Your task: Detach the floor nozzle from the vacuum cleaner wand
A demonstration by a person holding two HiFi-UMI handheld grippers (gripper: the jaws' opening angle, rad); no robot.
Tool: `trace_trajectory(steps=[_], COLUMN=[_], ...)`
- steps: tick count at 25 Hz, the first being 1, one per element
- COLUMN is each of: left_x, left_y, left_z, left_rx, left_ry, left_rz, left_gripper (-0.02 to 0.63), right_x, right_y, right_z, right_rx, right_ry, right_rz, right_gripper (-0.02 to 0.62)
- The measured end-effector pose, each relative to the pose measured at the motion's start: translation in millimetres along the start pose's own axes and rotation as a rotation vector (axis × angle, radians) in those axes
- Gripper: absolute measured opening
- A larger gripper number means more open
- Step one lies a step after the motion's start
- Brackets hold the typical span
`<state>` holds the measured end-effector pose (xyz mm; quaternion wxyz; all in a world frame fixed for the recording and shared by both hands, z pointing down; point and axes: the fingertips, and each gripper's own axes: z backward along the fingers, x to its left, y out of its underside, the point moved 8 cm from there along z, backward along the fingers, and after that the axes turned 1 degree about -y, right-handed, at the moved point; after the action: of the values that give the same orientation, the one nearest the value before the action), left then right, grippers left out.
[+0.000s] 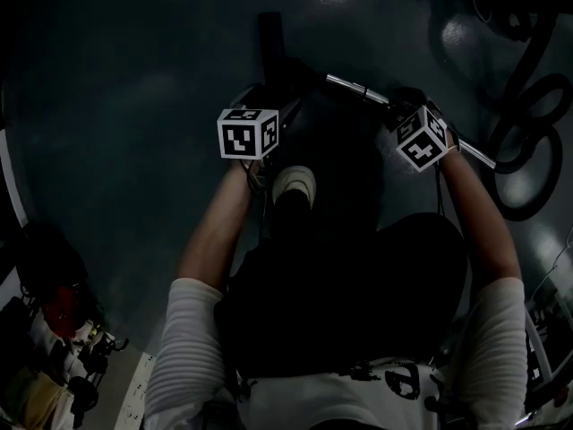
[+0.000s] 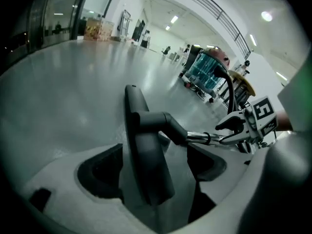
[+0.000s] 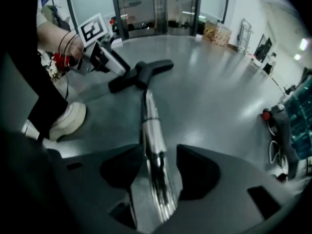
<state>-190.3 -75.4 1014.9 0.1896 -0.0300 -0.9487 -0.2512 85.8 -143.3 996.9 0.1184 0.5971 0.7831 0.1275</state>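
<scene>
Nozzle [image 2: 146, 160]: one, dark, lying on the grey floor [image 2: 73, 82] ahead of the person's one visible shoe [image 3: 66, 121]. Its neck meets the one chrome wand [image 3: 150, 116], and the two look joined.

There are two grippers, each with one marker cube. The left gripper [image 2: 156, 157] has the nozzle head between its jaws. The jaws stand apart, with a strip of floor showing on each side of the head, so nothing is gripped. The right gripper [image 3: 158, 167] straddles the wand further back. Its jaws are also apart and the tube runs loose between them, closer to one pad than the other. In the head view the two cubes [image 1: 248, 133] sit side by side, well apart, above the person's forearms.

As for containers, the left gripper view shows one cart [image 2: 195, 82] in the background. It carries a clear blue tub [image 2: 205, 66], and I cannot make out what the tub holds. At the far wall is a small stack of boxes [image 2: 95, 29], closed or too distant to read. Black hose [image 1: 528, 106] loops on the floor to the person's right.
</scene>
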Motion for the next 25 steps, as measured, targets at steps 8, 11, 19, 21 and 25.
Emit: trace_trajectory(steps=[8, 11, 19, 21, 25], left_x=[-43.5, -67.8, -180.3, -217.4, -284.8], left_y=[-64.3, -113.2, -214.9, -236.6, -283.2], left_z=[71.9, 116.4, 287.4, 337.1, 446.6], left_rx=[-0.172, -0.175, -0.274, -0.294, -0.371], left_ry=[-0.005, 0.04, -0.02, -0.009, 0.021], left_rz=[-0.104, -0.151, -0.133, -0.133, -0.167], left_gripper=[0.003, 0.003, 0.002, 0.002, 0.002], right_x=[-14.6, -16.3, -7.5, -1.8, 19.8], right_y=[-44.5, -61.2, -111.5, -126.8, -156.1], right_z=[94.5, 149.7, 375.1, 441.6, 572.3], right_rx=[-0.424, -0.491, -0.637, -0.662, -0.716], right_ry=[0.052, 0.087, 0.23, 0.253, 0.294], right_rz=[-0.451, -0.531, -0.656, -0.655, -0.647], right_gripper=[0.003, 0.003, 0.002, 0.002, 0.002])
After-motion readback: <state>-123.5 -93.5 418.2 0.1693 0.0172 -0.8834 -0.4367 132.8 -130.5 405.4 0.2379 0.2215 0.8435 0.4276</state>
